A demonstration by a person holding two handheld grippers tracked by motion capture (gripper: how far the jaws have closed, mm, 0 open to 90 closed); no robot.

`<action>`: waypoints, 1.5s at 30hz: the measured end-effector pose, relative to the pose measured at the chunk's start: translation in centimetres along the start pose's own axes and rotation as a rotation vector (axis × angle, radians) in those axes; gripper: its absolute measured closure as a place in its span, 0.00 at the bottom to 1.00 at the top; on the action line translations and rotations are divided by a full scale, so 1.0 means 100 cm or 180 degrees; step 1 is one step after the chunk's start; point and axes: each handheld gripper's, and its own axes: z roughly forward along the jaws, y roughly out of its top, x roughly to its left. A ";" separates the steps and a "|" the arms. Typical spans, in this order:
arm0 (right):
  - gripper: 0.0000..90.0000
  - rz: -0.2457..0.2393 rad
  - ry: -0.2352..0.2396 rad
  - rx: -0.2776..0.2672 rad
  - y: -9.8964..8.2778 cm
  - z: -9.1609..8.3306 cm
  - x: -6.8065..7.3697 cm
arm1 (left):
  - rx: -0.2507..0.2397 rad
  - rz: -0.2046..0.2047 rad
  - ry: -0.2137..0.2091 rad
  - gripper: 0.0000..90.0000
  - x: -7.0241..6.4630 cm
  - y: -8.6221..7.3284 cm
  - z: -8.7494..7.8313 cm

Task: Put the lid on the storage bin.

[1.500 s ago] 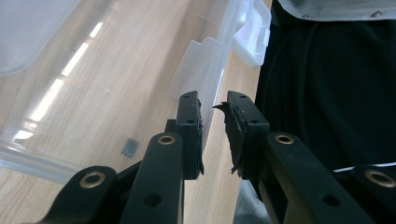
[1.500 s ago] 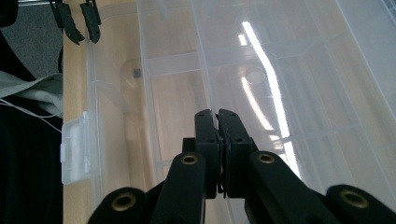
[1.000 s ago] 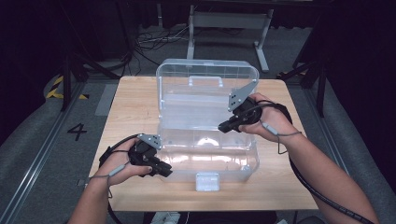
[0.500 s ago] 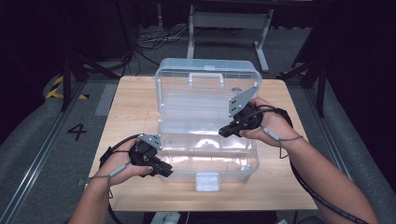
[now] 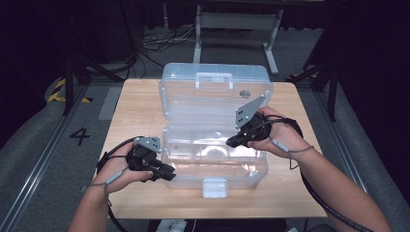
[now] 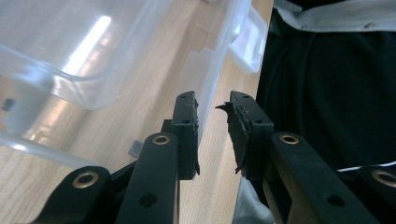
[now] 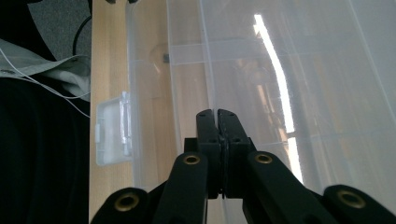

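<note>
Left gripper (image 5: 167, 172) low at the near left corner of the clear plastic box (image 5: 212, 159), at its front wall. Jaws spread with a gap between the pads and have just been opening; in the left gripper view (image 6: 212, 133) the box's front wall edge runs into that gap, pads not pressing it.

Box sits mid-table (image 5: 130, 111), lid (image 5: 215, 87) swung up and back, white latch (image 5: 214, 187) hanging at the front edge.

Right gripper (image 5: 232, 142) over the box's right side, jaws pressed together; in the right gripper view (image 7: 217, 116) they pinch a thin clear wall edge inside the box.
</note>
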 end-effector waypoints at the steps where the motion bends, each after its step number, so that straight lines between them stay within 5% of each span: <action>1: 0.99 -0.0001 0.0019 -0.0001 0.000 0.000 0.001 | -0.0017 0.0000 -0.0010 0.81 -0.001 0.000 -0.002; 12: 0.99 0.0014 0.0005 0.0014 -0.002 0.003 0.007 | -0.0278 0.0076 0.0072 0.86 -0.011 0.000 -0.030; 15: 0.99 0.0008 0.0016 -0.0003 -0.003 0.004 0.009 | -0.0330 0.0128 0.0182 0.92 -0.014 0.002 -0.036; 27: 0.99 -0.0018 0.0025 -0.0006 -0.007 0.008 0.015 | -0.0826 -0.0021 0.0318 1.00 -0.014 0.008 -0.052; 35: 0.98 -0.0054 -0.0055 0.0001 -0.011 0.012 0.025 | -0.1127 -0.0137 0.0536 1.00 -0.009 0.014 -0.052; 41: 0.94 -0.0093 -0.0272 0.0057 -0.014 0.016 0.043 | -0.1155 -0.0214 0.0688 1.00 -0.004 0.020 -0.045; 43: 0.83 -0.0006 -0.0191 -0.0125 -0.017 0.013 0.048 | -0.1053 -0.0234 0.0680 1.00 -0.003 0.019 -0.043; 45: 0.81 -0.0001 -0.0369 -0.0245 -0.019 0.004 0.056 | -0.1068 -0.0248 0.0676 1.00 -0.003 0.019 -0.041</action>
